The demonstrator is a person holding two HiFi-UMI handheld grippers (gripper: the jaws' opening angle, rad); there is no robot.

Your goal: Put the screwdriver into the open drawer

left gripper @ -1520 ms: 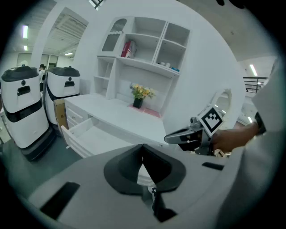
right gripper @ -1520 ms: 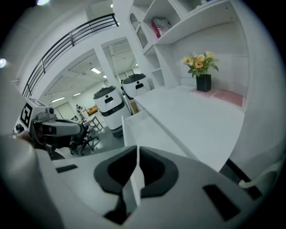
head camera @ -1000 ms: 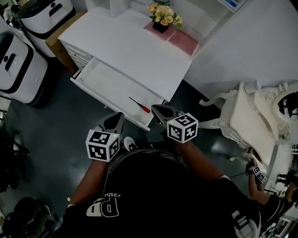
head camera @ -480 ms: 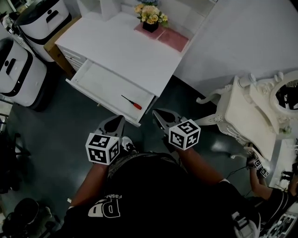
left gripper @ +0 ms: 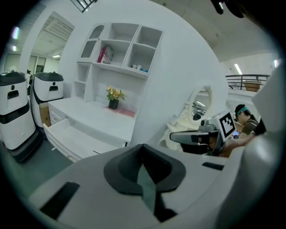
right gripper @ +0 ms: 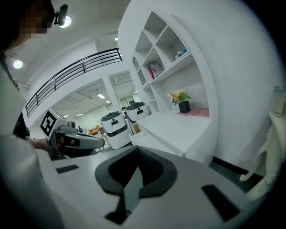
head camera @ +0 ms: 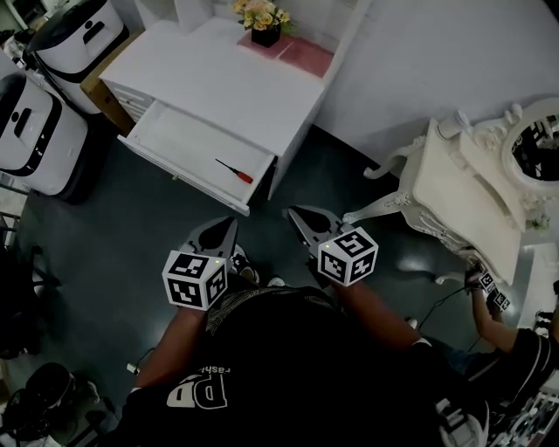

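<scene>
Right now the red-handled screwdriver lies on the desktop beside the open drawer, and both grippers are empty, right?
Not quite. The head view shows the red-handled screwdriver lying inside the open drawer, not on the desktop. The left gripper and right gripper are indeed empty.

screwdriver (head camera: 236, 172): red handle, blk shaft | drawer (head camera: 175, 144): white | desk (head camera: 231, 87): white | flowers (head camera: 256, 12): yellow + cream | pot (head camera: 265, 36): blk | mat (head camera: 295, 55): pink | floor (head camera: 113, 236): dk grey-green | L gripper (head camera: 229, 222) & R gripper (head camera: 293, 213): grey, cubes white w/ blk square markers | machine (head camera: 31, 131): white, blk trim | shirt (head camera: 288, 367): blk, white lettering | ornate furniture (head camera: 454, 196): cream
</scene>
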